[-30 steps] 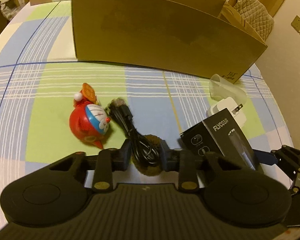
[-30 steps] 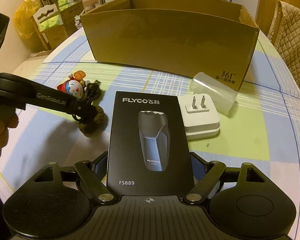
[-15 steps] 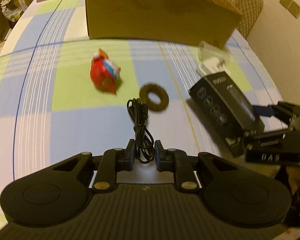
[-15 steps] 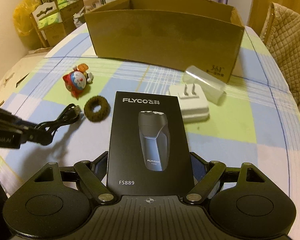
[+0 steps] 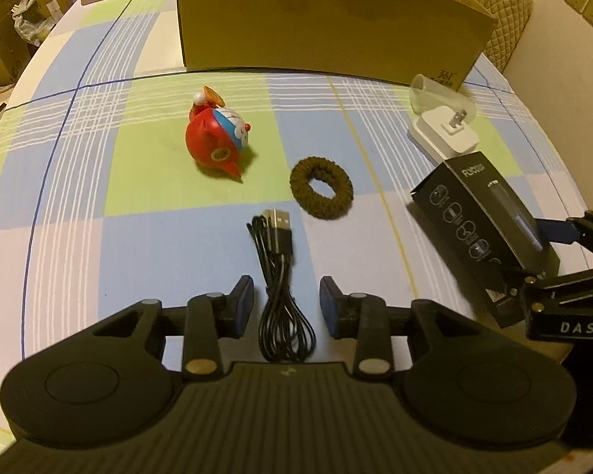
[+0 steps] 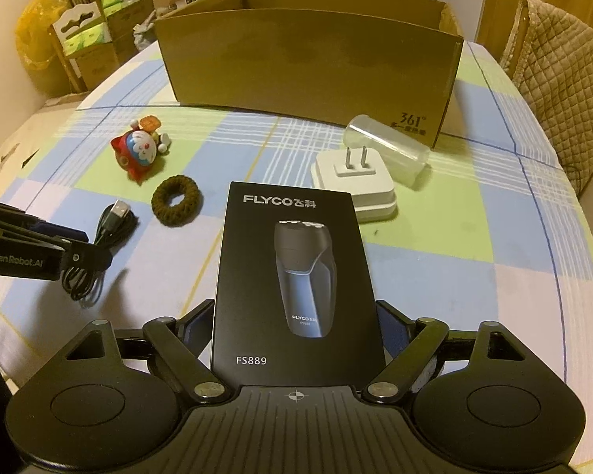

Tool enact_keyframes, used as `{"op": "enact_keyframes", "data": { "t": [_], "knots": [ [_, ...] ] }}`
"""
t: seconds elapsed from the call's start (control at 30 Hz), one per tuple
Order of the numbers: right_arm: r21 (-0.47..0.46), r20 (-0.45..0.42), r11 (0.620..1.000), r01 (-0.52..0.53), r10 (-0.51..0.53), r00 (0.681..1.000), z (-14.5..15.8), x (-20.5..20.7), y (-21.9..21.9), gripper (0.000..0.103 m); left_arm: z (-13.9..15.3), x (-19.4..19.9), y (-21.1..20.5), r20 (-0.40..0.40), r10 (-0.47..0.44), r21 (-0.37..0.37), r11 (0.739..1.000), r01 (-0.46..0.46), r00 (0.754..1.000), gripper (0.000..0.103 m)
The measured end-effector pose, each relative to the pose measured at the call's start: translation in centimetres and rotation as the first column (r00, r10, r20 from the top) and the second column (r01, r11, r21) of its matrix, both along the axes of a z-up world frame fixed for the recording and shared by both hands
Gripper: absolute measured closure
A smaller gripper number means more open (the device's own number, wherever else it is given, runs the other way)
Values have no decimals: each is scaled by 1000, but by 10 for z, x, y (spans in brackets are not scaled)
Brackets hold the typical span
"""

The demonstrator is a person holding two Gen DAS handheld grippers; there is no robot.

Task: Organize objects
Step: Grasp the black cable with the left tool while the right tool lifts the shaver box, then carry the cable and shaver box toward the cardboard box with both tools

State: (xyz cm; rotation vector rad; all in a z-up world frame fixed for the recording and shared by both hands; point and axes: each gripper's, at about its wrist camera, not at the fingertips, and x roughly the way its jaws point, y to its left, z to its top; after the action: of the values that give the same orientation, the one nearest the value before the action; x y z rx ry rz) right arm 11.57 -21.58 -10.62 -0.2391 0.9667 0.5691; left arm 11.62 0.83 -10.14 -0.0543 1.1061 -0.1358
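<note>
A coiled black USB cable [image 5: 280, 276] lies on the checked tablecloth between the fingers of my left gripper [image 5: 286, 288]. Its jaws are opening and the pads stand clear of the cable on both sides. My right gripper [image 6: 296, 324] is shut on a black shaver box [image 6: 292, 276], gripping its near end; in the left wrist view that box [image 5: 478, 213] shows at the right. A brown hair tie [image 5: 321, 187] and a red-and-blue cartoon toy [image 5: 217, 142] lie beyond the cable. A white plug adapter [image 5: 442, 138] and a clear plastic cap [image 5: 435, 93] sit to the right.
An open cardboard box [image 6: 308, 63] stands at the back of the table. A quilted chair back [image 6: 565, 71] is behind on the right. Cartons and a yellow bag [image 6: 35, 35] are stacked off the table's left side. The table edge curves close on the right.
My left gripper drew the cable back off the hair tie toward the near side, then its jaws parted and the cable now lies loose. The right gripper kept its hold on the shaver box.
</note>
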Motion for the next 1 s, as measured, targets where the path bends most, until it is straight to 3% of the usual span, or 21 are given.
{"op": "enact_keyframes", "data": {
  "t": [0.13, 0.2, 0.23, 0.6, 1.0],
  "knots": [
    [14, -3, 1000, 6, -6, 1000, -1, 5, 1, 23, -4, 4, -2, -4, -27, 28, 999, 27, 1000, 74],
    [18, -5, 1000, 7, -7, 1000, -2, 7, 2, 23, -6, 4, -3, -12, -42, 44, 998, 42, 999, 88],
    [23, -7, 1000, 9, -9, 1000, -2, 9, 3, 23, -8, 4, -3, -18, -49, 48, 998, 49, 999, 88],
    [-45, -28, 999, -18, 17, 999, -12, 20, 19, 26, -7, 0, -3, -20, -54, 35, 998, 54, 998, 91],
    [-4, 25, 1000, 5, -5, 1000, 18, 1, 12, 27, 7, -11, 5, -11, -10, -10, 1000, 10, 1000, 91]
  ]
}}
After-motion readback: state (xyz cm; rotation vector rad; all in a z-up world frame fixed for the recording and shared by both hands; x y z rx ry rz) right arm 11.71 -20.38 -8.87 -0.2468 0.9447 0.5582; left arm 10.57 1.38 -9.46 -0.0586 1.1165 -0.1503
